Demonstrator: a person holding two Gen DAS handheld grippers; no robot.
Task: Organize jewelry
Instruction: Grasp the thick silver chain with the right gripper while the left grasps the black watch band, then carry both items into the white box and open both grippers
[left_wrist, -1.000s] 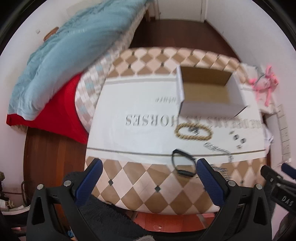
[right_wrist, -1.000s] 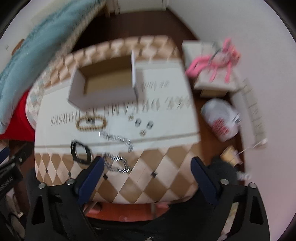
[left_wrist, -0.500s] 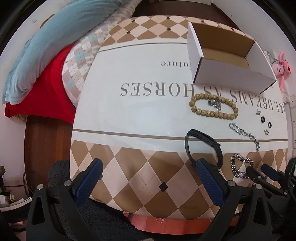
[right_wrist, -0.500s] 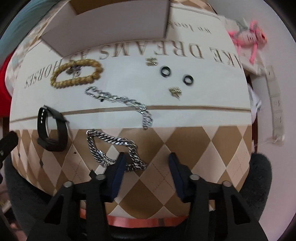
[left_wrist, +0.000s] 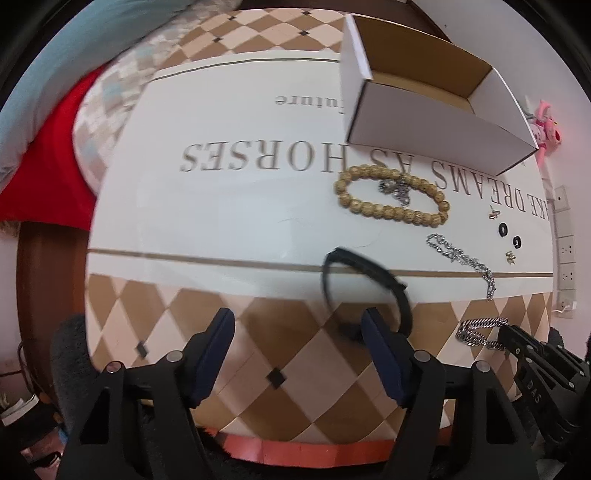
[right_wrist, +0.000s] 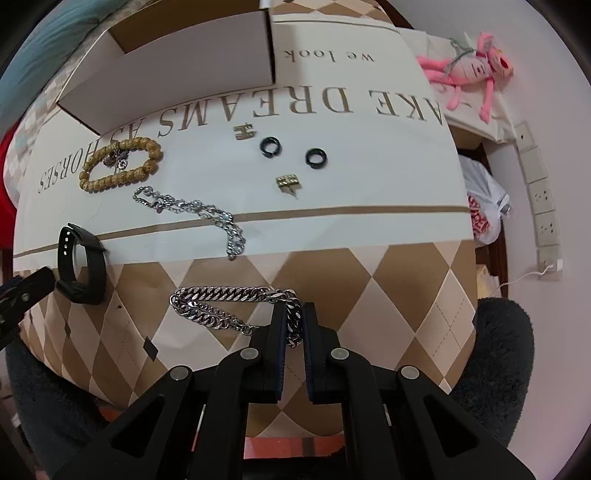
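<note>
Fingers nearly together, the right hand-held gripper (right_wrist: 293, 325) pinches the thick silver chain (right_wrist: 229, 302) on the table's (right_wrist: 369, 229) near checkered edge. The left hand-held gripper (left_wrist: 297, 332) hangs spread wide, its right finger just beside the black band (left_wrist: 369, 284). Beyond lie the bead bracelet (right_wrist: 118, 162) and open cardboard box (left_wrist: 424, 96).
</note>
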